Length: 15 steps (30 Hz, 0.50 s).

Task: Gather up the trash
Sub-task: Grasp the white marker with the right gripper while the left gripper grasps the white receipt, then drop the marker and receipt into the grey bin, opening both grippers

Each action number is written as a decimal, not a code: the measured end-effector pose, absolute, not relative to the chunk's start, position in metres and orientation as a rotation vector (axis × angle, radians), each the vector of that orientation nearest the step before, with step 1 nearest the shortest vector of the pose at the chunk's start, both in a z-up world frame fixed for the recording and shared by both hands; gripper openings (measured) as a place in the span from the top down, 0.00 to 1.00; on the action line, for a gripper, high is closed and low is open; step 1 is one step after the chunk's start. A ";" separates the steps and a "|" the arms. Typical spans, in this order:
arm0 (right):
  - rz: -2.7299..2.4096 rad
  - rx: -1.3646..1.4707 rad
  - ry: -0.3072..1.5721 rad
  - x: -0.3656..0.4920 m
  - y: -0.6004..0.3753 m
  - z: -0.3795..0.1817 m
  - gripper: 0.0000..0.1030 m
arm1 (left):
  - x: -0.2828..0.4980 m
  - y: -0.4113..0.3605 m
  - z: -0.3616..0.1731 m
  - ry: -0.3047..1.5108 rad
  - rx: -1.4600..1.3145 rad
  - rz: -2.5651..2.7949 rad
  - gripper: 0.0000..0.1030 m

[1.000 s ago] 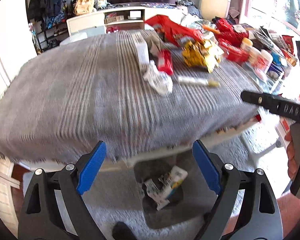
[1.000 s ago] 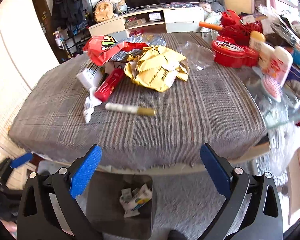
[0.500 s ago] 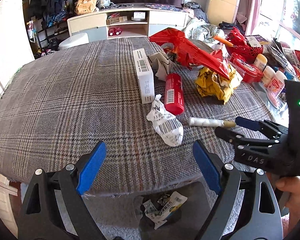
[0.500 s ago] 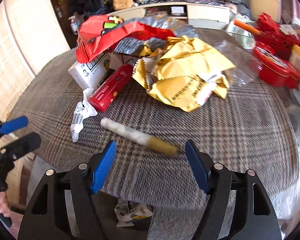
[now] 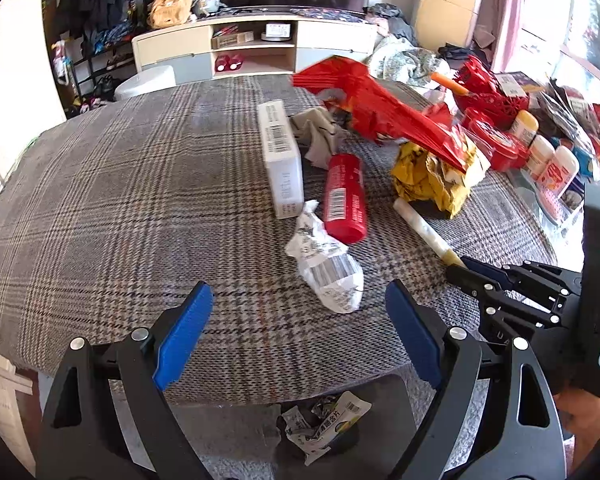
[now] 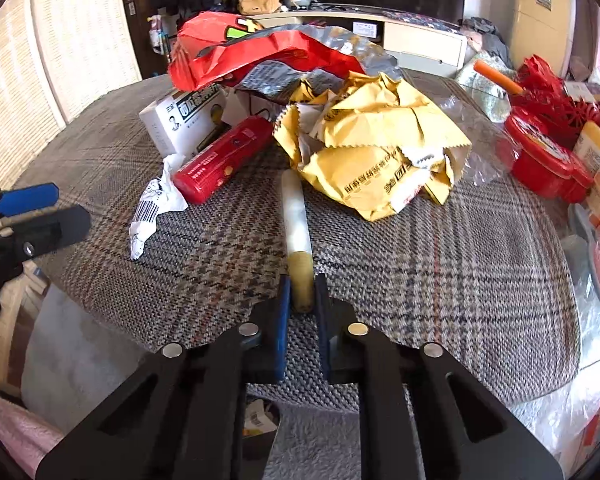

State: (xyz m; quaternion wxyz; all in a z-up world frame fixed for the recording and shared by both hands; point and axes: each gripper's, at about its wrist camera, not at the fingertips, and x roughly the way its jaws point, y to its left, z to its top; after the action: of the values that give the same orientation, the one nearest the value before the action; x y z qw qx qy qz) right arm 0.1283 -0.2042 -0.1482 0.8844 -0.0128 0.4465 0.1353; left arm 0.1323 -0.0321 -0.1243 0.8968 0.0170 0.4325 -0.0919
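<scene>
White along most of its length with a tan end, the slim tube (image 6: 296, 224) lies on the plaid tablecloth (image 6: 440, 264) beside a crumpled yellow wrapper (image 6: 380, 152). Right gripper (image 6: 300, 300) clamps its tan end; left gripper (image 5: 298, 334) hangs spread wide.

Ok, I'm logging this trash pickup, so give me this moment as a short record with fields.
right gripper: shut on the near, tan end of the white stick
left gripper: open, holding nothing, over the table's near edge
nearest loose trash: crumpled white wrapper
other trash: red tube, yellow bag, white box
bin: below the table edge, wrappers inside
</scene>
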 end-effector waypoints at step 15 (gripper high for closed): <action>0.349 0.123 0.959 0.097 -0.234 -0.144 0.88 | 0.161 -0.051 -0.163 0.943 0.050 -0.217 0.68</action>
State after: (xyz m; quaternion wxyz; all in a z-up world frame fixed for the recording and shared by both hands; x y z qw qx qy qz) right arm 0.0968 -0.2339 -0.1436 0.8709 0.0587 0.4585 0.1667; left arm 0.1615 -0.0506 -0.1626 0.8848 0.0242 0.4534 -0.1044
